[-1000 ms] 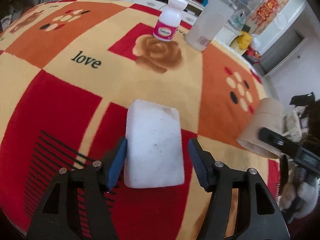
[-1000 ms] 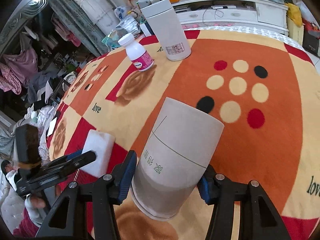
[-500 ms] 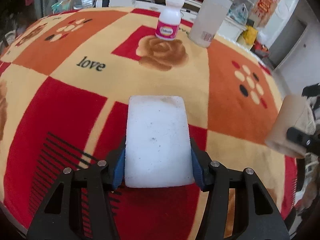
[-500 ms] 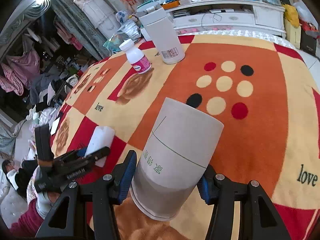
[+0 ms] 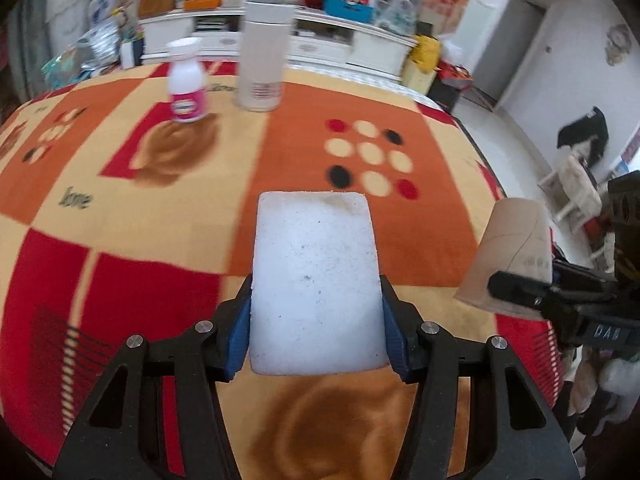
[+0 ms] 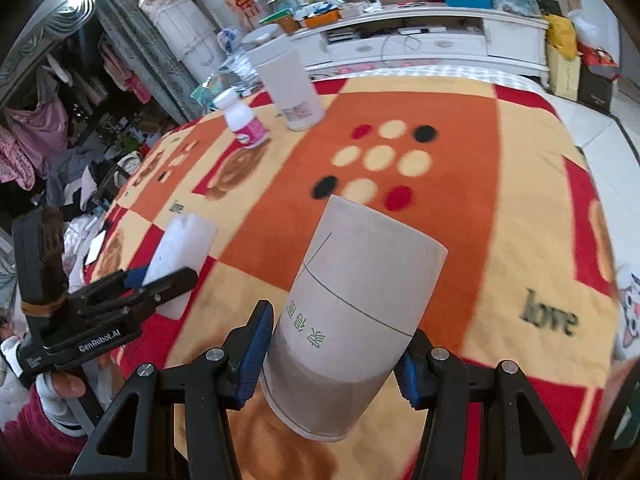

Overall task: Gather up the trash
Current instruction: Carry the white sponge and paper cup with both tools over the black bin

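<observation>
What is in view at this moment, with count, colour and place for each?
sponge: one, white with dark specks, clamped in the left tool
paper cup: one, pale grey-brown with green print, clamped in the right tool
small bottle: one, white with pink label, upright at the far side of the blanket
tall flask: one, white, upright beside the small bottle
blanket: one, red, orange and cream patchwork, covering the surface
cabinet: one, white, cluttered, along the far wall
left tool: one, black with blue pads
right tool: one, black with blue pads
</observation>
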